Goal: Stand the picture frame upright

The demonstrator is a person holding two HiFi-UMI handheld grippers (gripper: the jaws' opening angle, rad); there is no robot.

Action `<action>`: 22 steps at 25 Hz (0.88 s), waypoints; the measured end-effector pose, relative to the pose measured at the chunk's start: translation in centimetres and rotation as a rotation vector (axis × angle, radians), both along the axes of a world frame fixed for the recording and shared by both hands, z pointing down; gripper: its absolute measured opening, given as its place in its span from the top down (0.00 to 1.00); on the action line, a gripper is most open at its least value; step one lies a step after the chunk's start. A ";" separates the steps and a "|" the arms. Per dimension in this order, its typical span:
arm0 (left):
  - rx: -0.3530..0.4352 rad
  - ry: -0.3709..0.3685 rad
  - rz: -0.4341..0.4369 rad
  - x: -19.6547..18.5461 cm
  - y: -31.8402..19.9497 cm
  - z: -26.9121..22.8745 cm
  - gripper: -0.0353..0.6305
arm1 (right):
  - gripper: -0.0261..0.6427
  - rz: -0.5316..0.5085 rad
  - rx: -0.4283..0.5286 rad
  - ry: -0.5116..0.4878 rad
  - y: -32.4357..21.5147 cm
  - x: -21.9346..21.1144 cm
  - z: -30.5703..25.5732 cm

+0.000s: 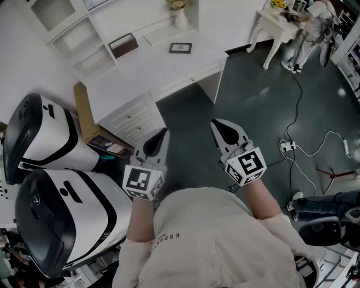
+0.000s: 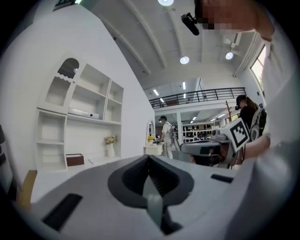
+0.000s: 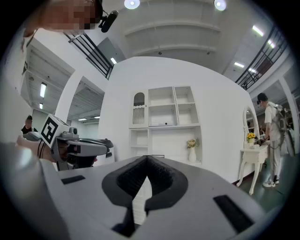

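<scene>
Here, a white vase [image 1: 180, 20] on the counter [image 1: 140, 73] holds a small bunch of flowers [image 1: 178, 4]. A dark brown box [image 1: 123, 45] sits in a lower compartment of the white shelf unit [image 1: 67, 34]; what is inside it cannot be seen. The counter's drawers [image 1: 132, 121] are closed.

The picture frame [image 1: 180, 48] lies flat on the counter, near the vase and well apart from both grippers. What it shows is too small to tell.

At the left stand two large white-and-black machines [image 1: 50, 135], the nearer one cut off by the edge; what they are is unclear.

There are two grippers, one frame, one vase and one box. The left hand-held gripper [image 1: 163, 131] and the right hand-held gripper [image 1: 215, 123] both have their jaws together on nothing, above the dark floor [image 1: 253, 101].
</scene>
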State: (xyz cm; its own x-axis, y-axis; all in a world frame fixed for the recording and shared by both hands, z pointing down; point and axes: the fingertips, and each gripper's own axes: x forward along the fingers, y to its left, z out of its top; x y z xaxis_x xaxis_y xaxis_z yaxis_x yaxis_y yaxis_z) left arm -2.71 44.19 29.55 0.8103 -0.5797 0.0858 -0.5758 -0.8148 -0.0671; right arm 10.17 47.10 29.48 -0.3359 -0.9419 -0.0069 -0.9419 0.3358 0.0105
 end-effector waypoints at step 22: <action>-0.023 0.016 -0.006 3.0 -1.0 1.3 0.58 | 0.68 0.027 -0.061 -0.078 -0.7 4.1 2.5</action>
